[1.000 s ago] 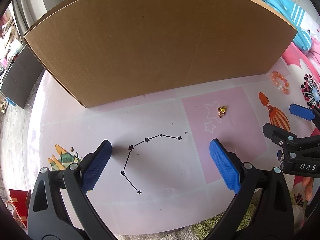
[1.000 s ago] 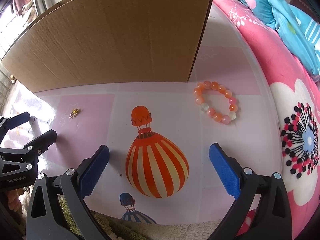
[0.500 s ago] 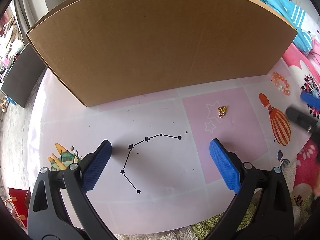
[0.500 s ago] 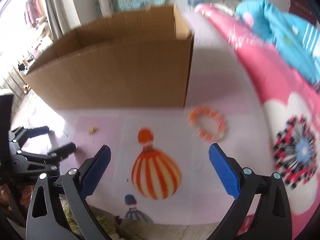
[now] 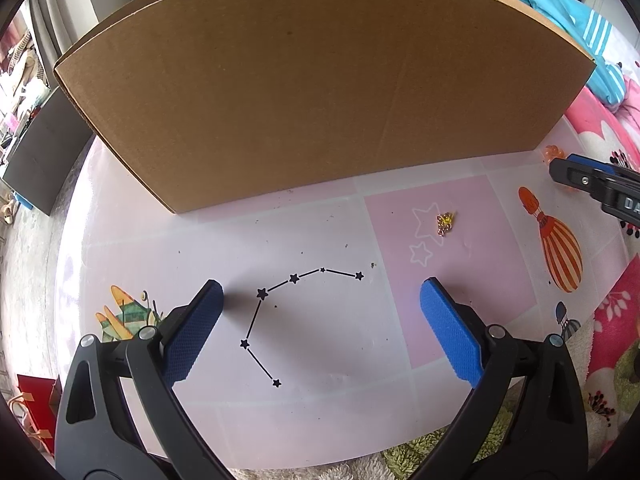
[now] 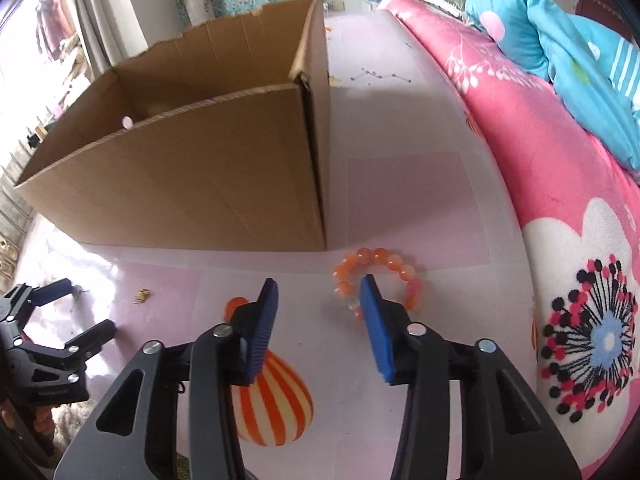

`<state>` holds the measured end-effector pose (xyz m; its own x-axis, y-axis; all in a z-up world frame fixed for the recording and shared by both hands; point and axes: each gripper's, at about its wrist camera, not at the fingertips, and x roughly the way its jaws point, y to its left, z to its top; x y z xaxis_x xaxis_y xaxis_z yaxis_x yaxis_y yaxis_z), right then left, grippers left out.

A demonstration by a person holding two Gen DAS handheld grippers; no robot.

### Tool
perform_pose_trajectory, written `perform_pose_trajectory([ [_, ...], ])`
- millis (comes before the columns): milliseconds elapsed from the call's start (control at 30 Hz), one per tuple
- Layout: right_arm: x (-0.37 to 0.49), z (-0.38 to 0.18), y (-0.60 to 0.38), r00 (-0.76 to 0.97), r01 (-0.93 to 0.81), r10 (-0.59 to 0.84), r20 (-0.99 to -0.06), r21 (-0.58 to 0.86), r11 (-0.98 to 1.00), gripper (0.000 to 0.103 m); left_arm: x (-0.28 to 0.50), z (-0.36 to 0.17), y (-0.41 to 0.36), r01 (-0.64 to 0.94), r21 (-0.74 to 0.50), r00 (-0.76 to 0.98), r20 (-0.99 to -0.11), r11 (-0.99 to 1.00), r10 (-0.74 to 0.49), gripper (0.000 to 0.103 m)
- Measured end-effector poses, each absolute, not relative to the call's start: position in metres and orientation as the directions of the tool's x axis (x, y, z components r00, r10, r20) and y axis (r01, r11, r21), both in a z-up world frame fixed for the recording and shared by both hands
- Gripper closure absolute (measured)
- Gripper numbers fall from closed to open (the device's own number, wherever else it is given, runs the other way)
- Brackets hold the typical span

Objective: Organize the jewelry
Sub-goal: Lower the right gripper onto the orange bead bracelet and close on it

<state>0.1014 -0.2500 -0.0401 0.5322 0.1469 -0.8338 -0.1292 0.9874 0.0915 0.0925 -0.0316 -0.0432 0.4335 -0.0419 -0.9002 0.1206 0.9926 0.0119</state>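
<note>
orange bead bracelet (image 6: 378,276) flat, gold trinket (image 5: 445,221) apart

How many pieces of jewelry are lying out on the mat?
2. The orange bead bracelet lies by the cardboard box's corner, and a small gold trinket on the pink square. More may hide inside the box.

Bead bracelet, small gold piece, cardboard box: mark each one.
bead bracelet (image 6: 378,257): right wrist view, far orange beads.
small gold piece (image 5: 445,219): left wrist view, its middle.
cardboard box (image 5: 320,100): left wrist view, near wall.

right gripper (image 6: 318,294) moved toward the bead bracelet (image 6: 378,276), jaws just closing, still clear of the beads
</note>
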Motion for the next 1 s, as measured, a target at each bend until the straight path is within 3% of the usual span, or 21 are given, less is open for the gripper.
perform_pose_trajectory([
  [400, 0.113, -0.049, -0.252, 0.503, -0.126, 0.103, -0.858, 0.045, 0.991, 0.079, 0.092, -0.042, -0.031, 0.123, 0.012, 0.435, -0.899, 0.992, -0.043, 0.007],
  [567, 0.110, -0.048, -0.247, 0.493, -0.142, 0.118, -0.862, 0.054, 0.988, 0.093, 0.092, -0.041, -0.030, 0.122, 0.012, 0.436, -0.899, 0.992, -0.043, 0.007],
  [1000, 0.098, -0.047, -0.244, 0.453, -0.137, 0.209, -0.867, 0.165, 0.977, 0.093, 0.091, -0.041, -0.030, 0.123, 0.012, 0.438, -0.898, 0.992, -0.043, 0.007],
])
